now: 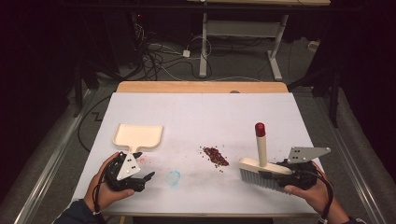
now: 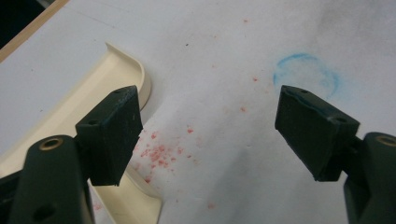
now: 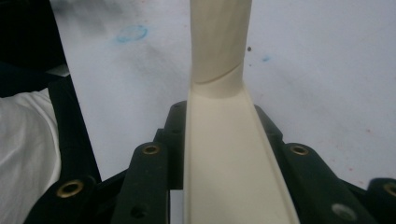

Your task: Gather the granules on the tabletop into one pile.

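Observation:
A cream dustpan (image 1: 138,136) lies flat at the left of the white table, its handle toward the person. My left gripper (image 1: 145,173) rests just behind that handle with its jaws wide apart and nothing between them; in the left gripper view (image 2: 205,135) the dustpan (image 2: 112,72) runs under the left jaw. A small pile of dark red crumbs (image 1: 215,156) sits mid-table. My right gripper (image 1: 275,173) is shut on the cream back of a hand brush (image 1: 261,168), bristles down, red-tipped handle upright. The right gripper view shows the brush (image 3: 224,158) clamped between the jaws.
A faint blue ring mark (image 1: 173,177) is drawn on the table between the two hands, and it shows too as the blue ring (image 2: 306,74) ahead of the left jaws. Pale red specks (image 2: 159,154) dot the table by the dustpan. The table's wooden far edge (image 1: 201,87) borders a cabled floor.

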